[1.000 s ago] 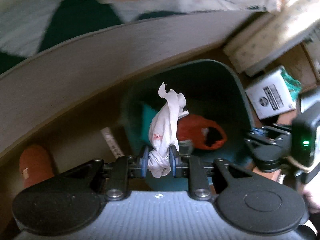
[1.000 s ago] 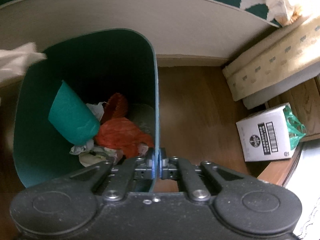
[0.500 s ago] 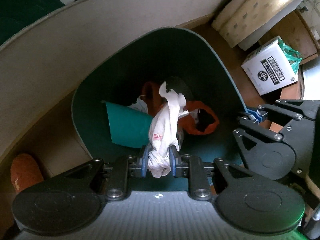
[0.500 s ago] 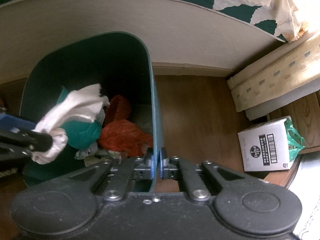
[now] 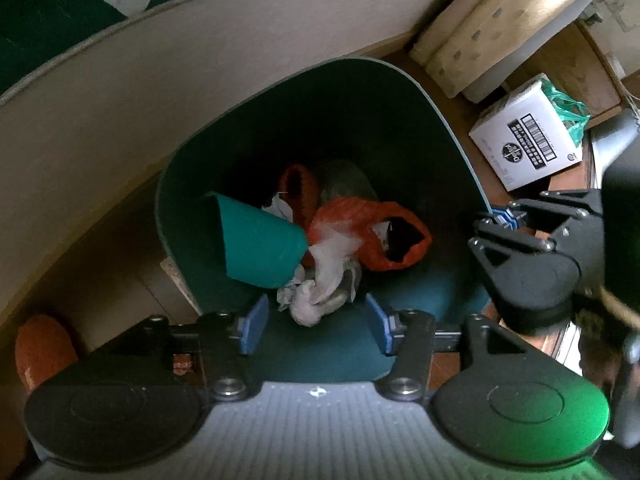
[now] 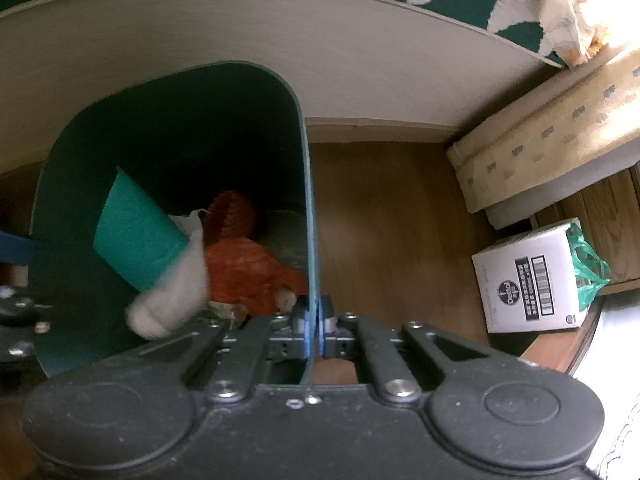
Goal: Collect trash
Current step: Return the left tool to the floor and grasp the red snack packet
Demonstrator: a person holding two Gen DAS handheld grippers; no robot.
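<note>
A dark green trash bin (image 5: 400,112) (image 6: 160,120) stands on the wooden floor below both grippers. My left gripper (image 5: 316,326) hovers over its mouth, jaws opening, nothing between the blue pads. The crumpled white tissue (image 5: 320,292) (image 6: 172,300) is blurred, dropping free into the bin among an orange bag (image 5: 372,228) and a teal paper sheet (image 5: 256,240). My right gripper (image 6: 314,334) is shut on the bin's right rim (image 6: 308,220); it also shows at the right of the left wrist view, right gripper (image 5: 502,216).
A beige bed frame (image 6: 280,52) curves behind the bin. A white barcode box (image 5: 524,136) (image 6: 528,280) with a green bag sits on the floor to the right, beside a rolled patterned mat (image 6: 552,120). An orange object (image 5: 40,348) lies at far left.
The left gripper moved over the bin, then its jaws spread and let go of the white tissue, which falls inside. The right gripper kept its hold on the rim.
</note>
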